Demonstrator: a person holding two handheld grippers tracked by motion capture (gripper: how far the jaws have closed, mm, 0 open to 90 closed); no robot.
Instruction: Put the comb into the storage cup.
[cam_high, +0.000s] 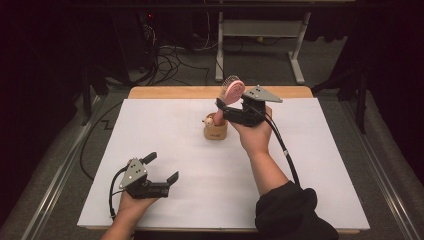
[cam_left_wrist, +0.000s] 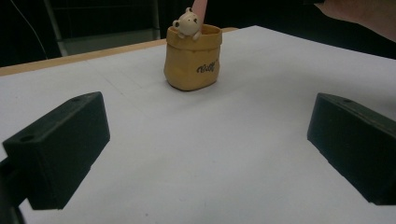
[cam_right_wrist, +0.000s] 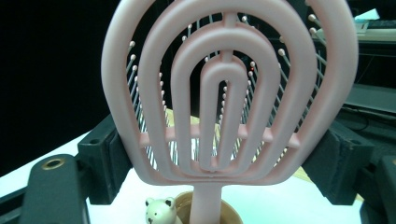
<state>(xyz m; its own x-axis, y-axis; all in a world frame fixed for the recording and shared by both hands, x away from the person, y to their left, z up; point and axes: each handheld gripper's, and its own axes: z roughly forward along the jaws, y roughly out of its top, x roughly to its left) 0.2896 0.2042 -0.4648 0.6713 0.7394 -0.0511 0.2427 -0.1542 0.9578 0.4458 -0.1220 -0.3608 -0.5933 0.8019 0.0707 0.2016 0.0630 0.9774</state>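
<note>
Right tongs (cam_high: 223, 106) are gripping the pink hairbrush (cam_high: 231, 91) by its head, handle pointing straight down into the bear pot (cam_high: 215, 130); left tongs (cam_high: 161, 167) are idling open near-left on the counter (cam_high: 300, 165).

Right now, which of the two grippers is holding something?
The right gripper: its jaws clamp the pink hairbrush, whose handle stands in the little bear pot. The left gripper rests open with nothing between its jaws.

Black tools (cam_high: 159, 174), grey plates, trailing cables, black sleeve (cam_high: 290, 212)

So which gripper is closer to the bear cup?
Right. The right gripper is just above the cup, gripping the brush; the left gripper sits far off, open.
</note>
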